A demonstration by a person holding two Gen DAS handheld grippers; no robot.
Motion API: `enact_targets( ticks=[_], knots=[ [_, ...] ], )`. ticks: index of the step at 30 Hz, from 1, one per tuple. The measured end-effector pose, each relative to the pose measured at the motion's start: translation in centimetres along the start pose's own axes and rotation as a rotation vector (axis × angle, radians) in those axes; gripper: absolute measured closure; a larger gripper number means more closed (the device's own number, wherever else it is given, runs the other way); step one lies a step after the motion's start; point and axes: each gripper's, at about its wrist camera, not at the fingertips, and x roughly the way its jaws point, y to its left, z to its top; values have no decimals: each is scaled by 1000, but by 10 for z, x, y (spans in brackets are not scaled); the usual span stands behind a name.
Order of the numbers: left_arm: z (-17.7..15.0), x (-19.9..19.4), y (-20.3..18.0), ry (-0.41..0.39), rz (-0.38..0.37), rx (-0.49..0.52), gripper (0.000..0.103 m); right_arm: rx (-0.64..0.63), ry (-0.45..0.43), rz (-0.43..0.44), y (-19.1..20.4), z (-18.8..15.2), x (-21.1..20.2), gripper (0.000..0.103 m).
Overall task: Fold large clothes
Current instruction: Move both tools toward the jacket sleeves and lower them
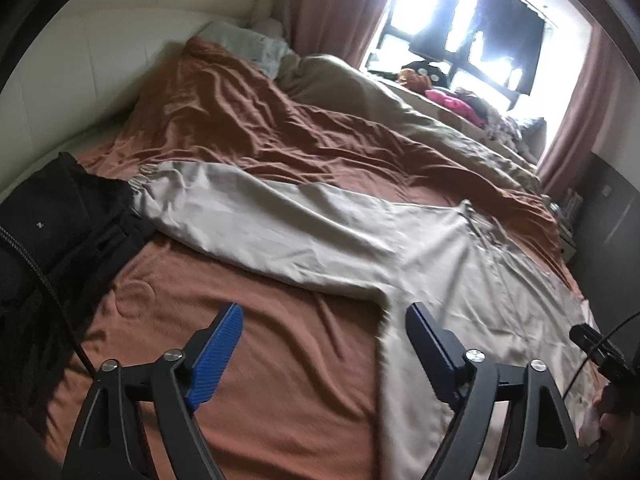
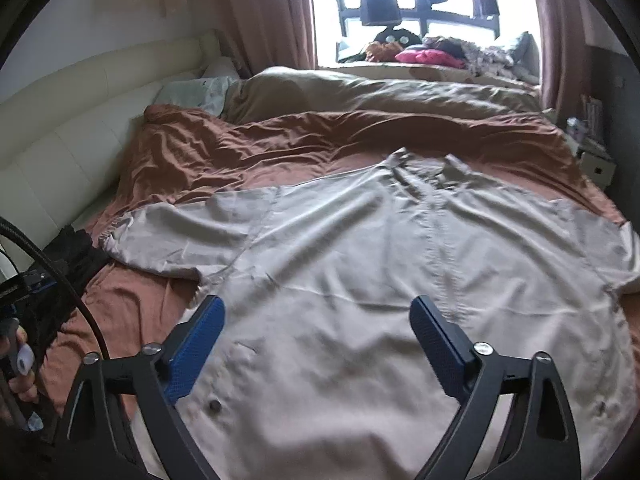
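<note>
**On the bed: shirt spread flat, both grippers released**

Across the rust-brown bedspread (image 2: 192,152) lies a beige shirt (image 2: 360,264), front up, one long sleeve (image 1: 248,216) stretched toward a black garment (image 1: 68,216) at the bed's edge. Left gripper (image 1: 320,344) hangs above the sleeve's underarm, jaws spread wide, holding nothing. Right gripper (image 2: 316,336) hovers over the shirt's body, likewise agape.

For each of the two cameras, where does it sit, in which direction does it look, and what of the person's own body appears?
Left wrist: on the left gripper, open above the brown sheet, facing the shirt's sleeve and the window; no hand clearly visible.
Right wrist: on the right gripper, open over the beige shirt, facing the window; the person's left hand shows at the left edge.
Shared: shirt, sheet, window.
</note>
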Motion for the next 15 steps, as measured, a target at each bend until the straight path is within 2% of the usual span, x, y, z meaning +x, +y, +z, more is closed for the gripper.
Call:
enact_targets(
  ticks=[4,6,11,13,15],
  knots=[
    [15,24,26,14,32,-25,23,19,35,29,5,14,33,18],
    [20,37,39,28,51,-36,24,22,52,44,9,20,50,25],
    [36,74,70,67,117,-50,27,29,92,71,16,30,86,31],
    [40,88,83,84,128,-63,29,31,106,82,19,33,98,33],
    [43,102,94,107,144,-76,37,36,112,91,23,37,110,33]
  ],
)
